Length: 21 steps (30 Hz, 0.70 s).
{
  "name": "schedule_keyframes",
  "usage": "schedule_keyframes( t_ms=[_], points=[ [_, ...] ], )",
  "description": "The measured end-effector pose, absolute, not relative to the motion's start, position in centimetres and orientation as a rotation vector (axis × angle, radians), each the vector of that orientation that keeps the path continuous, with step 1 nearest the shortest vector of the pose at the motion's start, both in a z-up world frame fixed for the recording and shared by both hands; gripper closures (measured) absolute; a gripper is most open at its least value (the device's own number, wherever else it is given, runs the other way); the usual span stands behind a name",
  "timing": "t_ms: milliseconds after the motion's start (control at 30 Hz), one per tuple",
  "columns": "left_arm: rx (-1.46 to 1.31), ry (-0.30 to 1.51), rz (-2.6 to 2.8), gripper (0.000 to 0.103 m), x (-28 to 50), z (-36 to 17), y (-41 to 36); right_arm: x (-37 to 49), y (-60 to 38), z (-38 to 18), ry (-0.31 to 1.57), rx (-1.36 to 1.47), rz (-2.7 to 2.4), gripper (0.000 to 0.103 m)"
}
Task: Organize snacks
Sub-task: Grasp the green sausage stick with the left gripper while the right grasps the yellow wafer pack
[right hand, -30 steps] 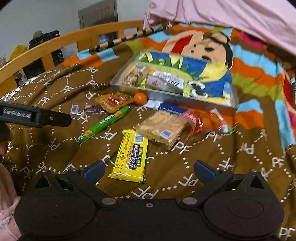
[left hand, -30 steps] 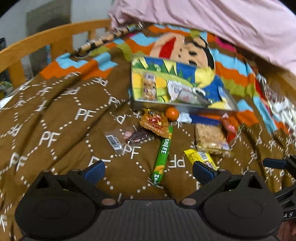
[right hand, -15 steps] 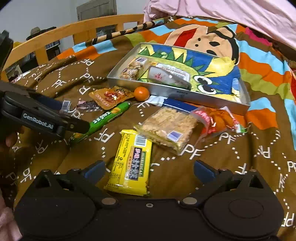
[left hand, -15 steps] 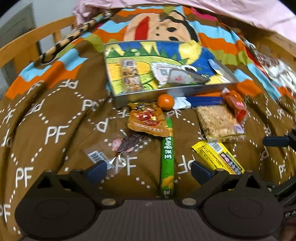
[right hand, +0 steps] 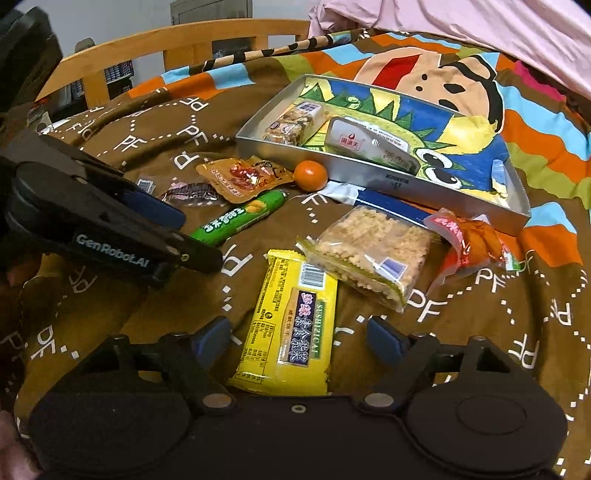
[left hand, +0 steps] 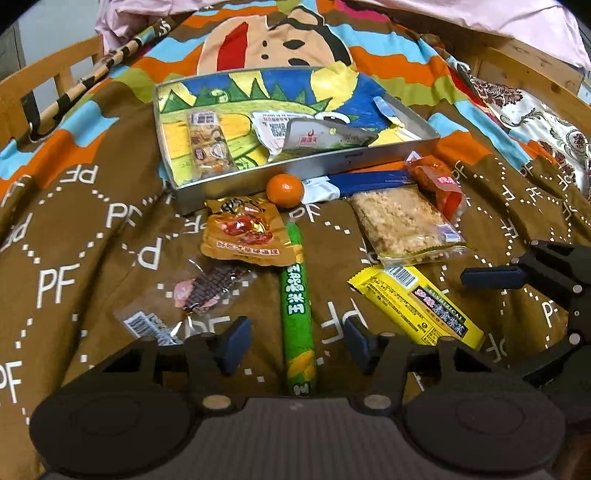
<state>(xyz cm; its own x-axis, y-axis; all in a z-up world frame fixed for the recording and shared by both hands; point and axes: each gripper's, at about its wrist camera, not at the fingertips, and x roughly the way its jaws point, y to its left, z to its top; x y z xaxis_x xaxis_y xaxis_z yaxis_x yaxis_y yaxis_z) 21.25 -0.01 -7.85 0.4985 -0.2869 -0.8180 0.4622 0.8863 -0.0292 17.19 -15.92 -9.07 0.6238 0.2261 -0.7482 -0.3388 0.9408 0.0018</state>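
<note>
A metal tin (left hand: 258, 177) (right hand: 369, 173) with a cartoon-printed bottom lies on the bed and holds several packets. Loose snacks lie in front of it. My left gripper (left hand: 295, 345) is open, its fingers either side of the lower end of a green sausage stick (left hand: 297, 314) (right hand: 236, 221). My right gripper (right hand: 299, 339) is open, its fingers either side of a yellow bar (right hand: 291, 325) (left hand: 417, 306). Nearby lie a rice cracker pack (left hand: 402, 225) (right hand: 365, 251), an orange packet (left hand: 243, 230) (right hand: 240, 177), a small orange (left hand: 285, 190) (right hand: 311, 174) and a clear wrapped sweet (left hand: 199, 291).
A red packet (left hand: 439, 181) (right hand: 469, 240) and a blue-white packet (left hand: 369, 181) lie against the tin's front. The brown patterned blanket (left hand: 74, 240) covers the bed. A wooden bed rail (right hand: 177, 40) runs behind. A pink quilt (right hand: 480, 29) lies at the back.
Both grippers have moved forward and down toward the snacks. The left fingers now straddle the green stick and the right fingers straddle the yellow bar.
</note>
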Motion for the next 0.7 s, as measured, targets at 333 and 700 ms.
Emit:
schedule_keyframes(
  t_ms=[333, 700],
  points=[
    [0.135, 0.974, -0.432, 0.058, 22.8, -8.7, 0.2, 18.1, -15.9, -10.1, 0.869, -0.101, 0.311, 0.041],
    [0.113, 0.979, -0.374, 0.067, 22.7, -8.7, -0.1, 18.3, -15.7, -10.4, 0.869, -0.079, 0.301, 0.045]
  ],
)
